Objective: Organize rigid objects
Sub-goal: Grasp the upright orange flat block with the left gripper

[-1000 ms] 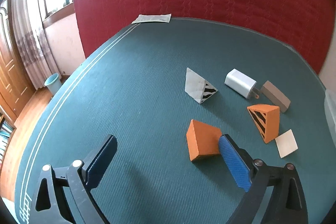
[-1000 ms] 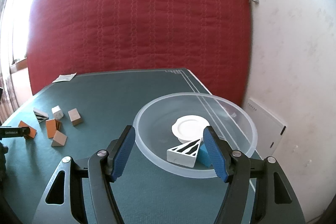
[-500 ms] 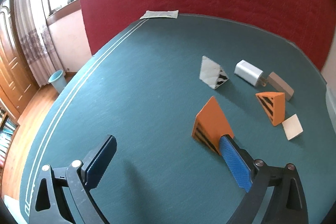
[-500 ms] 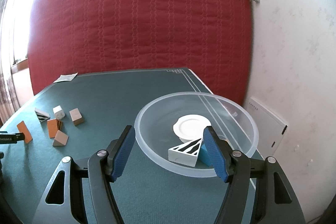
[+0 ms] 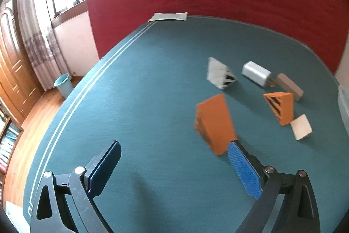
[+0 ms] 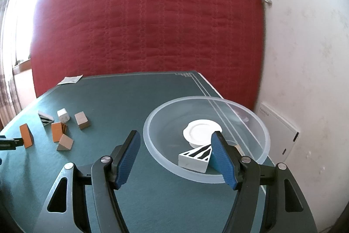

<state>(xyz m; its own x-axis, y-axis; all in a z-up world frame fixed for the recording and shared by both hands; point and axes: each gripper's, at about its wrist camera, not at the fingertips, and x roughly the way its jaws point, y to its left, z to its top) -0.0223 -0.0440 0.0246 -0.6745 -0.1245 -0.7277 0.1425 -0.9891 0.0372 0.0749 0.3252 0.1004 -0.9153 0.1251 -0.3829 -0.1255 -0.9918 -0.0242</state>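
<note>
**Orange wedge tipped up by the left finger; no grasp made**

The nearest orange wedge, which lay flat on the desk a second ago, now stands tilted on one edge, its striped face turned low toward the camera. It leans against the tip of one blue pad of the left gripper. The jaws are spread wide with nothing between them; the wedge sits outside the gap, touching only that tip. The frame is blurred, so the wedge may not have settled.

The other loose pieces have kept their places: a white striped wedge, a white charger block, a tan block, a second orange wedge and a small pale block.

The right gripper has not shifted. Its jaws are half-spread and empty, low in front of the clear bowl, which holds a white striped wedge and a white dish.

Judgement: the piece has been nudged, not picked. The jaws would need re-centring around it before closing. Most pieces remain outside the bowl.
</note>
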